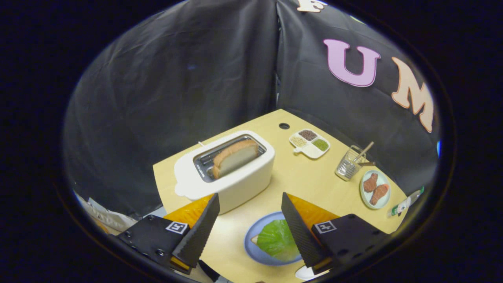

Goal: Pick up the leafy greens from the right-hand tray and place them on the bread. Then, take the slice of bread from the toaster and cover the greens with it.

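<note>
gripper view looks down over a pale wooden table [290, 173] set against black cloth walls. the gripper [250, 202] hangs above the near part of the table with its fingers spread wide and nothing between the tips; the left finger [198, 232] and the right finger [300, 232] stand well apart.

between the fingers, closer to the right one, lies a blue plate [251, 241]. on it sits a slice of bread [256, 239], mostly covered by the leafy greens [277, 239]; just a corner of the bread peeks out at 9 o'clock from the greens. the right finger overlaps the plate's edge in this view, though whether it touches cannot be told.

beyond the left fingertip, at about 11 o'clock from the plate, stands a white toaster [232, 181]. a second slice of bread [235, 156] sits upright in its slot, tilted a little along the slot.

at 1 o'clock from the plate, far back on the table, is a small white divided dish [309, 144] with brown, green and pale fillings in separate sections. at 2 o'clock from the plate stands a clear glass [347, 164] with a wooden stick leaning in it, and just beside that, nearer, a small pale plate [375, 189] carrying two reddish-brown pieces of food. orange shapes [314, 212] show just behind each finger.
</note>
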The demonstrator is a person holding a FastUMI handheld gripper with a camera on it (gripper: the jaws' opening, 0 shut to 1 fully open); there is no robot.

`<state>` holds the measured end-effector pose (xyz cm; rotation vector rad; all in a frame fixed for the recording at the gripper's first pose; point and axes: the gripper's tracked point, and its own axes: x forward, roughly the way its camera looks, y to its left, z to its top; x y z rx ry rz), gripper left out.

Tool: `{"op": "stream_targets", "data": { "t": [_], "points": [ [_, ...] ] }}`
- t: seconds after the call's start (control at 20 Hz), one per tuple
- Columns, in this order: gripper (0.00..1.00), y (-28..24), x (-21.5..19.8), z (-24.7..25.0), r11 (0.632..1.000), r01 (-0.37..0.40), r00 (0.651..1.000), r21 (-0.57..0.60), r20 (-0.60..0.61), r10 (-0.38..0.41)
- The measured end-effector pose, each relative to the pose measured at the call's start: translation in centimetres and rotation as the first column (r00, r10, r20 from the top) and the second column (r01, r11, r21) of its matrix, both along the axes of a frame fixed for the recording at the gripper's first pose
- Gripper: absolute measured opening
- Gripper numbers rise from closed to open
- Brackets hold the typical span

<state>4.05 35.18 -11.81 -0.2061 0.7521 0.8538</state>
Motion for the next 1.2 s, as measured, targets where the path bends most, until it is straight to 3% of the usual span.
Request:
{"op": "stream_targets", "data": {
  "t": [0.5, 0.75, 0.95, 1.2],
  "points": [
    [1.00, 6.3, 2.9, 1.4, 0.995, 0.065, 0.993, 0.069, -0.100, -0.057],
    [0.97, 7.2, 4.7, -0.3, 0.989, 0.146, 0.977, 0.036, -0.161, -0.138],
    [0.96, 8.2, 5.3, -1.3, 0.987, 0.159, 0.971, 0.029, -0.183, -0.151],
    [0.58, 9.3, 4.3, -1.6, 0.988, 0.145, 0.962, 0.044, -0.238, -0.131]
  ]
}}
